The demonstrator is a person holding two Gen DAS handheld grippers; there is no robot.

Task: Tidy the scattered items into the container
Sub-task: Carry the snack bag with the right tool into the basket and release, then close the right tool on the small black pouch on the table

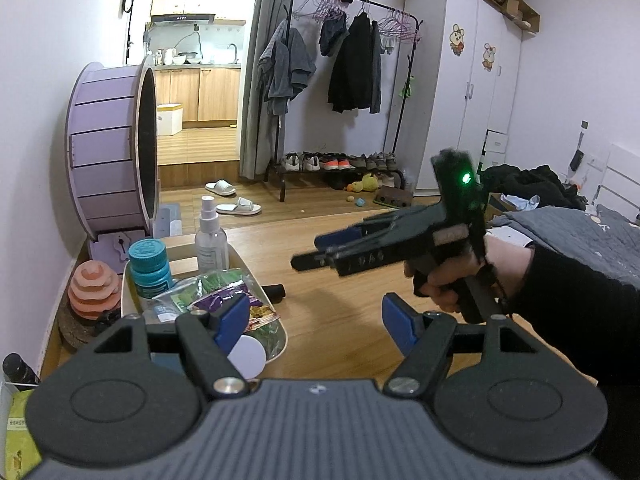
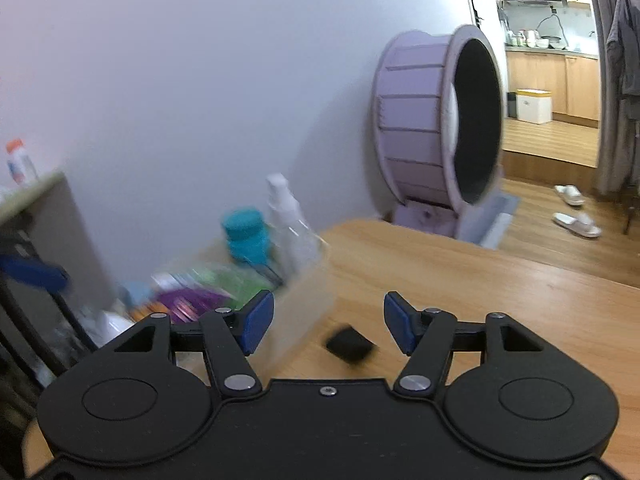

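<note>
A clear-walled container (image 1: 280, 322) stands on the wooden table at the left. It holds a teal-capped jar (image 1: 149, 266), a spray bottle (image 1: 211, 240), snack packets (image 1: 224, 294) and a white disc (image 1: 249, 356). A small black item (image 1: 274, 293) lies on the table just right of the container. My left gripper (image 1: 315, 322) is open and empty, its left finger over the container. The right gripper (image 1: 316, 251), held in a hand, hovers above the table. In the blurred right wrist view, the right gripper (image 2: 330, 326) is open, with the black item (image 2: 351, 345) on the table between its fingers, beside the container (image 2: 310, 300).
A purple running wheel (image 1: 108, 152) stands behind the container by the wall. A pink stacked toy (image 1: 94, 290) sits left of the table. A dark bottle (image 1: 18, 370) is at the near left. Bare tabletop (image 1: 340, 320) stretches right; a bed (image 1: 580, 228) lies beyond.
</note>
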